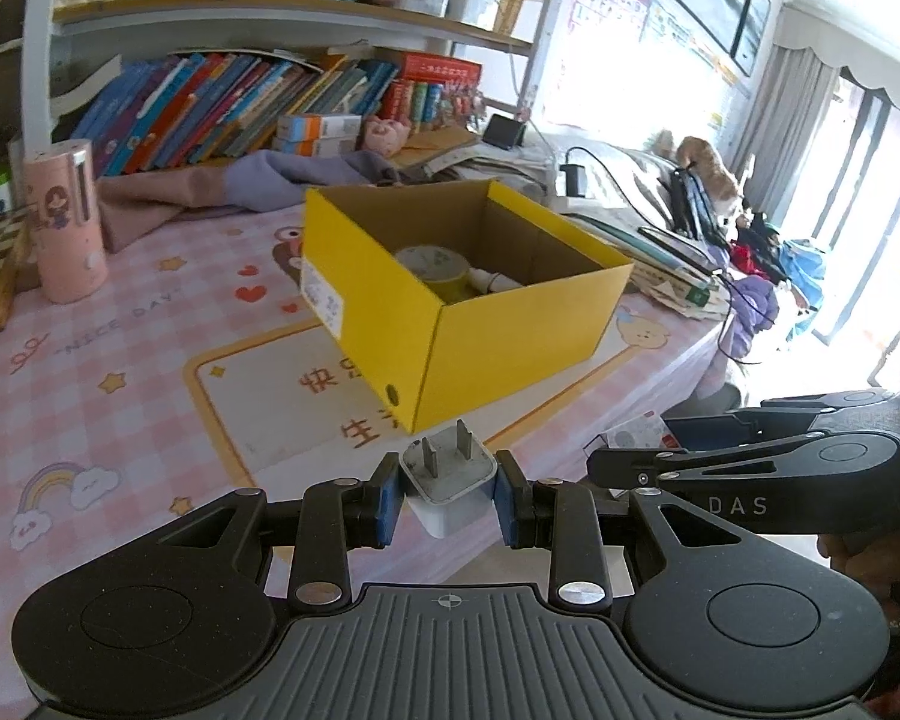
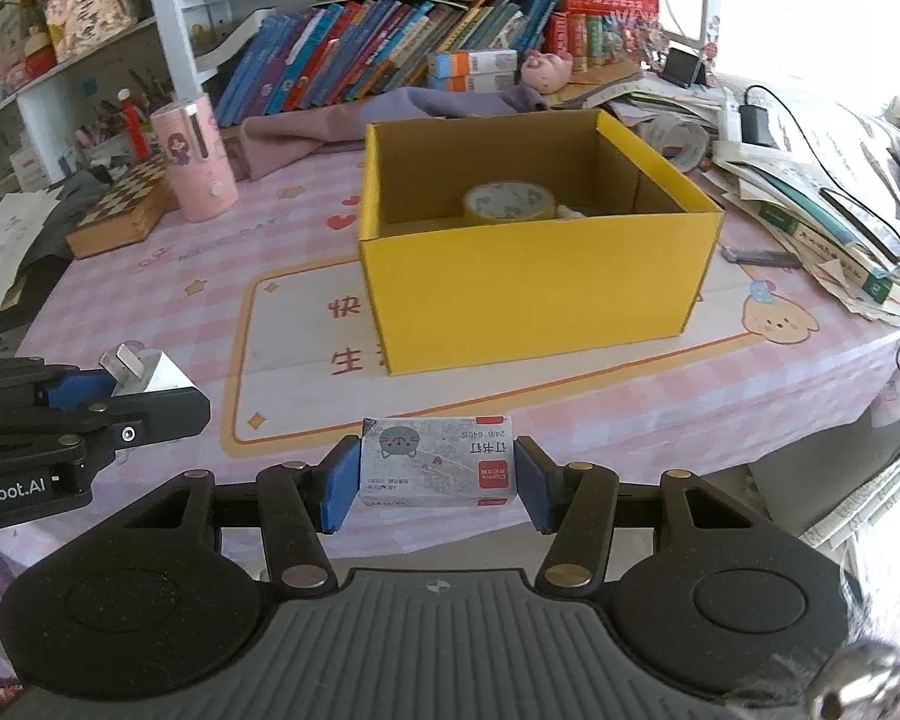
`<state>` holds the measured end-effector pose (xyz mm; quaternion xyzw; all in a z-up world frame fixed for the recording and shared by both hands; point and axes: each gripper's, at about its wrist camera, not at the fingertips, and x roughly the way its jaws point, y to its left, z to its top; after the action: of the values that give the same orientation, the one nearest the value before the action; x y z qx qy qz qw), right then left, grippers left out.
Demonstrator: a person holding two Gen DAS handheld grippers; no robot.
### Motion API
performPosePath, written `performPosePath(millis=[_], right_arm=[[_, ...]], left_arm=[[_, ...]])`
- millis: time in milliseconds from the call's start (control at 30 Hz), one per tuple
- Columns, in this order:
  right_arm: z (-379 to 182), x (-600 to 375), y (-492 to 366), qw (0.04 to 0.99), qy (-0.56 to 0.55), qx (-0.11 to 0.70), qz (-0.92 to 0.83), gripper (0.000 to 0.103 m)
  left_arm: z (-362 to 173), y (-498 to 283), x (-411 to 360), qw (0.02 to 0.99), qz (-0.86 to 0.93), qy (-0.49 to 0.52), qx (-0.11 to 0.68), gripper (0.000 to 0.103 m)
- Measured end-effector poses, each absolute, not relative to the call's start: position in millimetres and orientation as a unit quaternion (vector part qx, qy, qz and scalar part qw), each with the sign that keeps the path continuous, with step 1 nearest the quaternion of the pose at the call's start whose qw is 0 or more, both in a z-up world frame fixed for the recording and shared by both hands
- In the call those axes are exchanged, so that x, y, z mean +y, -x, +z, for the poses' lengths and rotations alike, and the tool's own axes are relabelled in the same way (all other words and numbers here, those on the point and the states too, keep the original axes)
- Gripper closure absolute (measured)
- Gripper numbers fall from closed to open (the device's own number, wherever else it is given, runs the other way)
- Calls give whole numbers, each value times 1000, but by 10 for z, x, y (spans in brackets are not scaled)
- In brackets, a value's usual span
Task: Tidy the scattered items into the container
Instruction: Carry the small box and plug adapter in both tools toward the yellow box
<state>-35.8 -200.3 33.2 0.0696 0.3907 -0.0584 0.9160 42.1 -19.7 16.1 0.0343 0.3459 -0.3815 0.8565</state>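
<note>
Left gripper (image 1: 448,489) clamps a white plug adapter (image 1: 448,477), right gripper (image 2: 437,483) clamps a staple box (image 2: 437,461), both near the yellow box (image 2: 534,288) on the bench (image 2: 150,300), tape roll (image 2: 509,201) inside.

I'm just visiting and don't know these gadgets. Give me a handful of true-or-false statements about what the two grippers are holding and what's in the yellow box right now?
1. The left gripper is clamped on a white plug adapter. True.
2. The right gripper is open and holds nothing. False: its blue pads sit against a small staple box.
3. The yellow box already holds a roll of tape. True.
4. The yellow box has its lid on. False: it is open at the top.
5. The pink cylinder stands inside the yellow box. False: it stands on the table, to the box's left in the right wrist view.
</note>
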Motion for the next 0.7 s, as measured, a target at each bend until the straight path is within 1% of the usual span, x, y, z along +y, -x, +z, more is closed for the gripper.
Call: performPosePath(millis=[700], right_arm=[[381, -2471, 270, 916, -85, 377, -108, 51]], left_arm=[[199, -570, -693, 844, -424, -58, 324, 73]])
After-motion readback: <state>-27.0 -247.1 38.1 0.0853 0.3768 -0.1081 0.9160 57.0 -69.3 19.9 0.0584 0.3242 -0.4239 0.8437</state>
